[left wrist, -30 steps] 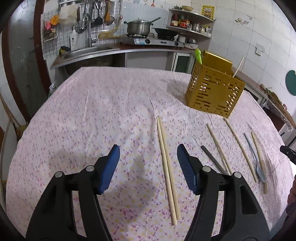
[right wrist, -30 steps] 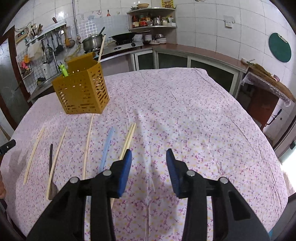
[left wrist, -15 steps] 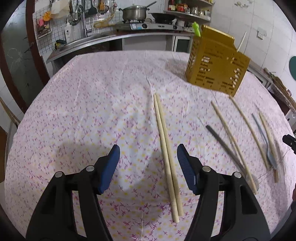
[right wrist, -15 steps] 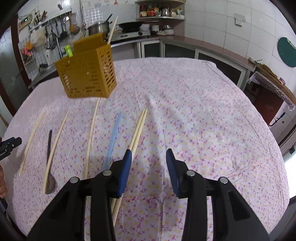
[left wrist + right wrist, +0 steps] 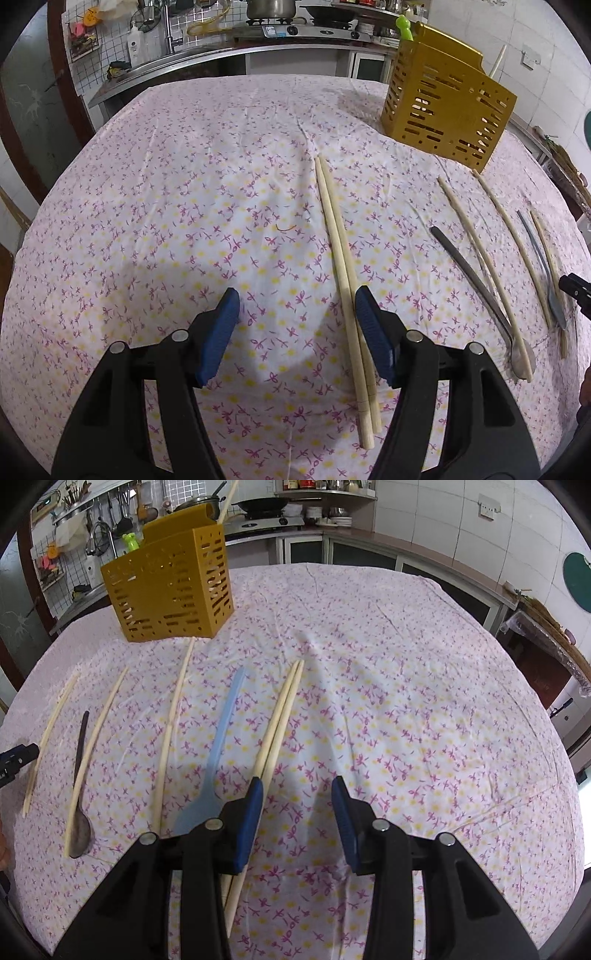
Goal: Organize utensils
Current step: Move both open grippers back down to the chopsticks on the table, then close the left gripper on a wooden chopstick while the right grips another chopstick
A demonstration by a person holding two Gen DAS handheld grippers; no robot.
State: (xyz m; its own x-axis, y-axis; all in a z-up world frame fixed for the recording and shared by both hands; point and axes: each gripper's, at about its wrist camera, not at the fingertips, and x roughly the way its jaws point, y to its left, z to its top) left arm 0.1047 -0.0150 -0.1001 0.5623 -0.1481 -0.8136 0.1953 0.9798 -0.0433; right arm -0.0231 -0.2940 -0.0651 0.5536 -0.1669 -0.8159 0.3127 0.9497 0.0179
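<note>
A thin, creased cloth printed with small purple and yellow flowers covers the table (image 5: pixel 184 221), and the utensils lie flat on it in a loose row. The left gripper (image 5: pixel 297 325) hangs above the near edge with its ribbed blue pads standing wide and empty; a pair of smooth pale chopsticks (image 5: pixel 341 266), round and tapering, lies side by side between the pads, close against the right-hand one, though contact cannot be judged. Further toward the right edge lie a dark metal spoon (image 5: pixel 476 288) with a slim handle and dull oval bowl, single pale chopsticks (image 5: pixel 502 218), and a light blue plastic fork (image 5: pixel 221 738), flat and slightly translucent. The right gripper (image 5: pixel 297 801) has its jaws at a narrower gap, holding nothing; a second pair of chopsticks (image 5: pixel 282 716) runs under its left-hand pad. Toward the far edge stands the mustard-yellow plastic holder (image 5: pixel 170 590), a boxy caddy with slotted walls, with a chopstick and a green-handled item sticking up from it.
</note>
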